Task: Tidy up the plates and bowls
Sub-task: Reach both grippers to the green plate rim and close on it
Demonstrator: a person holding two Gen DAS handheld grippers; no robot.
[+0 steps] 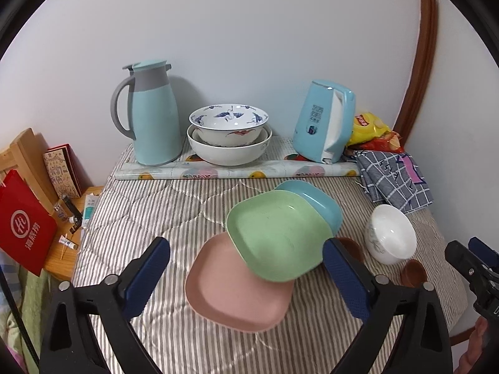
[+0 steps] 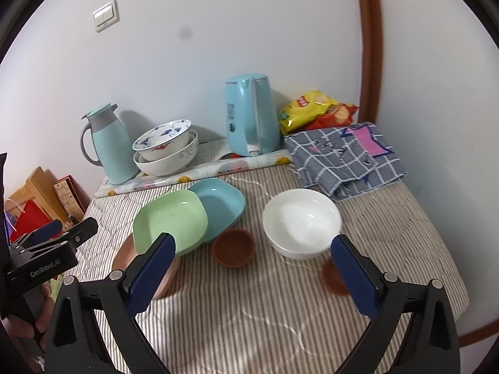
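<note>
Pastel plastic square plates, green (image 1: 277, 233) leaning on pink (image 1: 237, 290) and blue (image 1: 312, 199), lay loosely overlapped, not yet squared into a stack; white ceramic bowl (image 2: 301, 221) and two brown clay saucers (image 2: 233, 247) still scattered on striped cloth (image 2: 249, 311). Two painted bowls (image 1: 229, 137) already nested at the back. Left gripper (image 1: 246, 277) and right gripper (image 2: 252, 274) both wide open, empty. Nearby: thermos (image 1: 152, 115), kettle (image 2: 249, 115), folded checked towel (image 2: 343, 159).
</note>
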